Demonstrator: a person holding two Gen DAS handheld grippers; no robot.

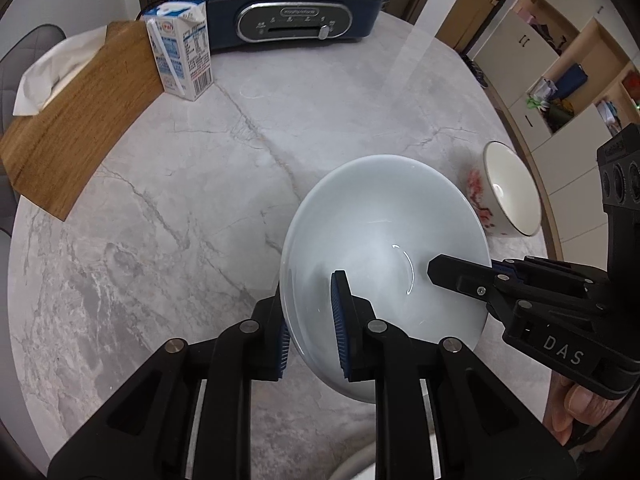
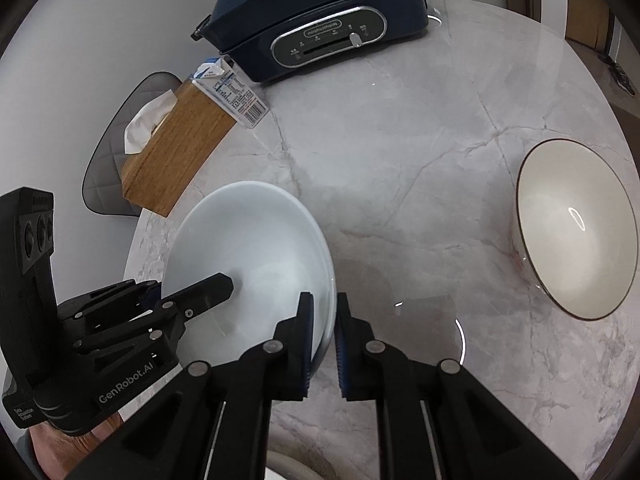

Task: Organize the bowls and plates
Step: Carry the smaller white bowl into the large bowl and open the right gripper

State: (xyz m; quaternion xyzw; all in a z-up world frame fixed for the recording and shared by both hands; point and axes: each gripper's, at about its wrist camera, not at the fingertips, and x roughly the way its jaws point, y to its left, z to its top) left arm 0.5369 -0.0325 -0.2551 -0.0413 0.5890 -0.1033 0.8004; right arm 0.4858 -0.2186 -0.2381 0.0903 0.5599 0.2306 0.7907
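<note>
A: Far left on the marble surface (image 1: 168, 208), at nine to ten o'clock: a wooden tissue box (image 1: 76, 120) with a white tissue sticking out. Just beside it, at eleven o'clock, a milk carton (image 1: 182, 54), upright. At twelve o'clock, a dark blue cooking appliance (image 1: 288, 12) with an oval control panel.

B: And the task's things?

A: Toward the middle, at five o'clock in the left wrist view: a white bowl (image 1: 380, 240), tilted, its rim pinched on two sides. Left gripper (image 1: 312, 328) clamped on the near-left rim, one blue pad inside the bowl, the other outside against the wall. Fingers closed down to the thickness of the rim.

B: Same for the other side?

A: Right gripper (image 2: 323, 336) on the opposite rim, one of its fingers (image 2: 304, 340) inside, the other outside, both pressed onto the bowl's edge; seen from the right wrist, the white bowl (image 2: 248, 248) sits at seven to eight o'clock. Cannot tell whether one bowl or two nested there; a doubled rim line hints at it.

B: Further right?

A: At three o'clock, well apart, a second bowl (image 2: 576, 236) near the surface's edge: cream inside, dark rim line, red flower pattern on the outer wall in the left wrist view (image 1: 510, 188). Untouched by either gripper.
</note>
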